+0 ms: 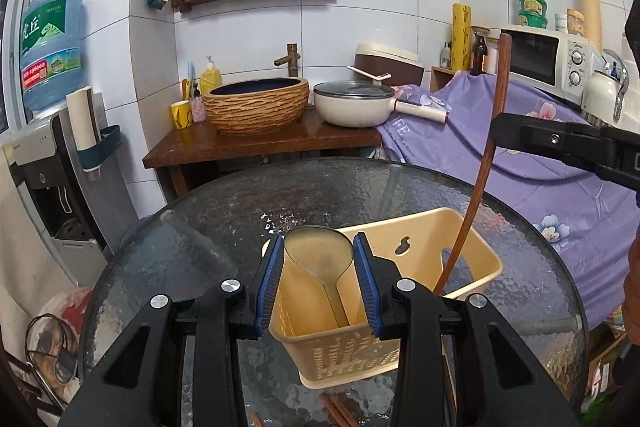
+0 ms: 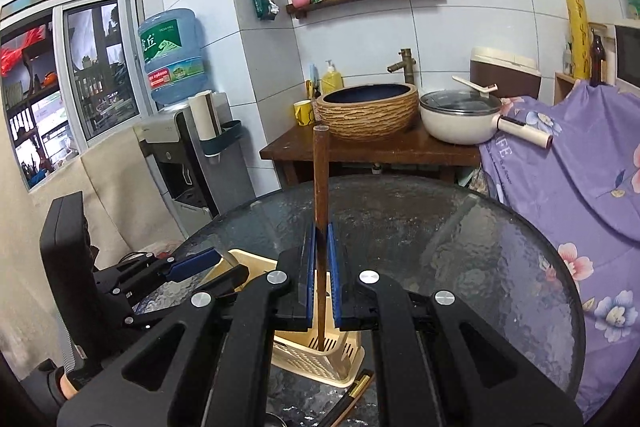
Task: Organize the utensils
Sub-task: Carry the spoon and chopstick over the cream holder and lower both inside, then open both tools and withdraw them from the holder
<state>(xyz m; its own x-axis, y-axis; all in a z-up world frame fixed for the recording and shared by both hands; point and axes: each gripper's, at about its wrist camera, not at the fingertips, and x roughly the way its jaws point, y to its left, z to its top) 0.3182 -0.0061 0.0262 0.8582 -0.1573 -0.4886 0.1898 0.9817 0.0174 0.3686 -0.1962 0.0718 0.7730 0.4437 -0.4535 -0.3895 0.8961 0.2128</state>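
Beige plastic caddy [image 2: 320,359] sits directly beneath the right gripper [image 2: 321,279], which is clamped on upright wooden chopsticks [image 2: 320,171]; the left gripper [image 1: 319,279] grips a spoon [image 1: 319,255] standing in the neighbouring compartment.

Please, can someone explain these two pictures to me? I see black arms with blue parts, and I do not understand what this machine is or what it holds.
No robot here: a person holds one gripper in each hand, with a camera on each looking forward along its fingers. One picture is from the left gripper, which is closed on a metal spoon. The other is from the right gripper, shut on a brown wooden stick. Both utensils reach into a beige plastic basket on a round glass table. Chopsticks lie beside the basket.
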